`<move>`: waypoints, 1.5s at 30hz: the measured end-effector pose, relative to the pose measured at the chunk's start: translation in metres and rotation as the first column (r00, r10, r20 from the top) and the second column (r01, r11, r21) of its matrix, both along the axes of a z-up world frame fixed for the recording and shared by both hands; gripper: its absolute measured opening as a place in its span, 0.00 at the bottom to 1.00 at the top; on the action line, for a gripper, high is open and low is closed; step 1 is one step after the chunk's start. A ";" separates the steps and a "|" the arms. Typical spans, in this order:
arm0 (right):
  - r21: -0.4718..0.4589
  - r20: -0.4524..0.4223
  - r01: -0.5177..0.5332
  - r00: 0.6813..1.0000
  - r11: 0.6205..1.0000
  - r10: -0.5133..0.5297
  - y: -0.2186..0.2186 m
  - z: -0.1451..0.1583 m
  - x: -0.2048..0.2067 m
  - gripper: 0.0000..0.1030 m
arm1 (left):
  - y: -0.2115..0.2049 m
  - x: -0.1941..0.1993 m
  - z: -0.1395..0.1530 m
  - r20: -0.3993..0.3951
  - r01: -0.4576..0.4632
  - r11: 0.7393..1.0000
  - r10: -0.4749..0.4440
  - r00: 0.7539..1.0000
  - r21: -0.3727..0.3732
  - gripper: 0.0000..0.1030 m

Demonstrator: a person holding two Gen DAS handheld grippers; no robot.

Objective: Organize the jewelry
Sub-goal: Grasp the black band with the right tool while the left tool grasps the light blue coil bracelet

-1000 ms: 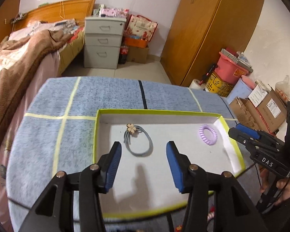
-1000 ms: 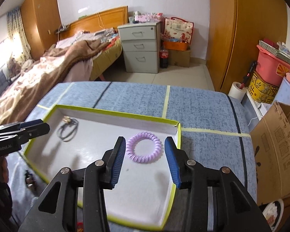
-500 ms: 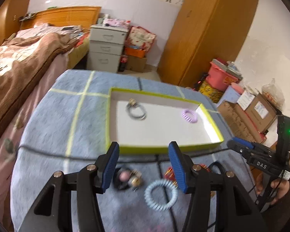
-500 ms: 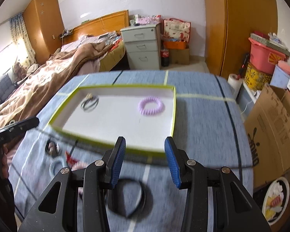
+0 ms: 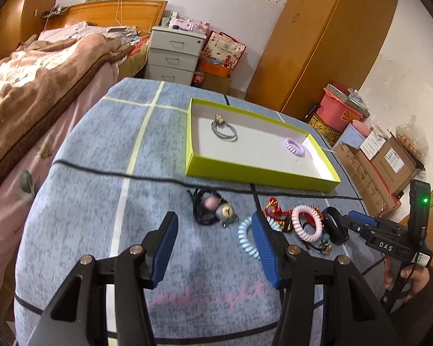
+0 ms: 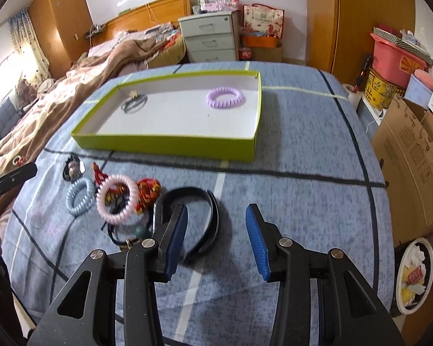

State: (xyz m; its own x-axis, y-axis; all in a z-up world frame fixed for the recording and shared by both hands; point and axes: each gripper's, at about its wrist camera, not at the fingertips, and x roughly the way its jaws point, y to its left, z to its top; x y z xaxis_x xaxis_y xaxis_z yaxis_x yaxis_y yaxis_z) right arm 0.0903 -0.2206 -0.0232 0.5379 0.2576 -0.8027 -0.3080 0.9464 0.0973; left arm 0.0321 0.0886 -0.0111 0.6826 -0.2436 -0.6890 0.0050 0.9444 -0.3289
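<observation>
A green-edged tray (image 5: pixel 259 174) (image 6: pixel 164 143) holds a grey hair tie (image 5: pixel 224 132) (image 6: pixel 134 104) and a purple coil tie (image 5: pixel 294 146) (image 6: pixel 224 97). In front of it lie a black tie with pink and grey charms (image 5: pixel 213 209) (image 6: pixel 72 168), a blue coil tie (image 5: pixel 245 238) (image 6: pixel 79 193), a pink coil tie (image 5: pixel 306 222) (image 6: pixel 117 199), red ornaments (image 6: pixel 148 191) and a black headband (image 6: pixel 199 219). My left gripper (image 5: pixel 213 249) is open, above the table before the charm tie. My right gripper (image 6: pixel 215 242) is open above the headband.
A black cable (image 5: pixel 115 173) (image 6: pixel 303 174) crosses the blue tablecloth in front of the tray. A bed (image 5: pixel 29 92) lies to the left. Cardboard boxes (image 6: pixel 412 155) and a wardrobe (image 5: pixel 326 40) stand to the right.
Both grippers have pulled back from over the tray toward the near side of the table. The loose pile of ties and the headband has come into view.
</observation>
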 end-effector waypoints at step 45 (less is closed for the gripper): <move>0.086 0.120 0.051 0.991 0.995 -0.061 -0.016 0.037 -0.019 0.11 | -0.081 0.024 -0.032 -0.135 0.151 0.932 -0.111 0.985 0.331 0.28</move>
